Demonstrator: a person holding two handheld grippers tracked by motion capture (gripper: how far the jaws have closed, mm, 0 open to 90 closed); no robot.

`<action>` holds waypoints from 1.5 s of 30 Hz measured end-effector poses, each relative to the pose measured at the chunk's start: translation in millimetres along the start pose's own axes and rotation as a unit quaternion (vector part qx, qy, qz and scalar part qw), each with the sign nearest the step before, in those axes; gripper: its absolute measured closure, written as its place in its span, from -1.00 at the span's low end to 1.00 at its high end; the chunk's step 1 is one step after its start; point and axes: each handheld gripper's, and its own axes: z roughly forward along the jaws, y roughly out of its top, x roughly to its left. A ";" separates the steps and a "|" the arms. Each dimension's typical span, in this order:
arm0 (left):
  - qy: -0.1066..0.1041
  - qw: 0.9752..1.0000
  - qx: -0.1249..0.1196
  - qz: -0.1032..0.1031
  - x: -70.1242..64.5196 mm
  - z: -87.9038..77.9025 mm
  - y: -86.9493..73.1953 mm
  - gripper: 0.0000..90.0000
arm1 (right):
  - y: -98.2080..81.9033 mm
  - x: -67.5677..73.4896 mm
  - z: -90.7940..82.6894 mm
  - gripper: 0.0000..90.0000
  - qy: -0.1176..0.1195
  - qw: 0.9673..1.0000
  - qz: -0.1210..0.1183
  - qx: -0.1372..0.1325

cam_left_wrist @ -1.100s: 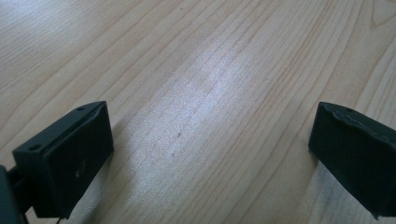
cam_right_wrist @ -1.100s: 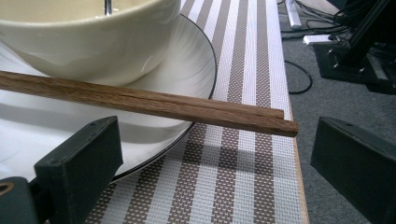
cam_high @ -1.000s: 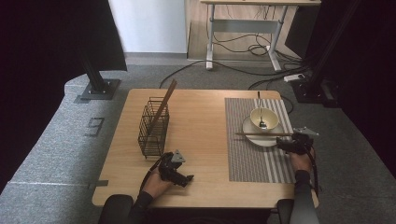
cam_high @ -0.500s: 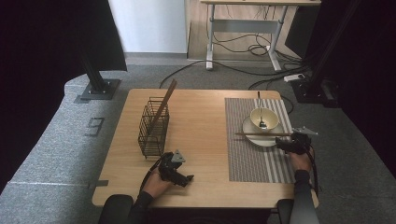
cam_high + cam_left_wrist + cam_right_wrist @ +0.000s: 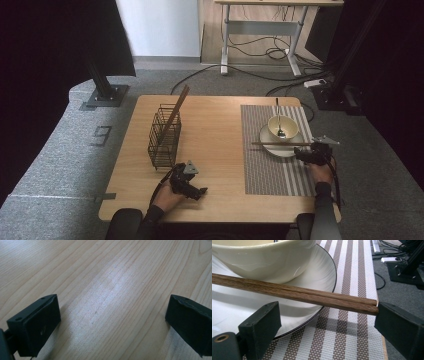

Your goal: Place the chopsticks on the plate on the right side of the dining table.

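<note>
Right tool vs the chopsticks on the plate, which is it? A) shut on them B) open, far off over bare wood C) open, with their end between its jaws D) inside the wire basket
C: in the right gripper view the right tool has its jaws spread wide, with the end of the chopsticks lying between them across the plate rim, not clamped.

Between my right gripper's point(image 5: 325, 322) matt black plastic jaws lie dark-stained, finely grained wooden chopsticks point(image 5: 294, 293). Behind them sit a glossy cream ceramic bowl point(image 5: 262, 257) and a glazed white plate point(image 5: 317, 275), with a coarse woven striped placemat point(image 5: 352, 335) beneath. Under my left gripper point(image 5: 112, 322) I see pale, smooth, satin-sheened table wood point(image 5: 107, 277); beyond it stands a dark wire basket point(image 5: 164, 135).
</note>
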 end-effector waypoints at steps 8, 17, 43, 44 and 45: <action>0.000 1.000 0.000 0.000 0.0 0.1 0.1 -1.00 | 1.1 -0.6 -2.9 -0.86 0.001 1.000 -0.001 -0.006; -0.001 1.000 0.000 0.001 0.2 0.1 0.1 -1.00 | 6.6 3.8 -20.3 -0.97 0.018 0.999 -0.021 0.015; -0.001 1.000 0.000 0.001 0.2 0.1 0.1 -1.00 | -7.0 37.6 -97.4 -1.00 0.068 0.995 -0.063 0.039; 0.000 1.000 0.000 0.001 0.2 0.1 0.1 -1.00 | -6.7 41.0 -100.6 -1.00 0.071 0.995 -0.065 0.038; -0.001 1.000 0.000 0.001 0.2 0.1 0.1 -1.00 | -6.2 44.7 -103.3 -1.00 0.076 0.994 -0.068 0.038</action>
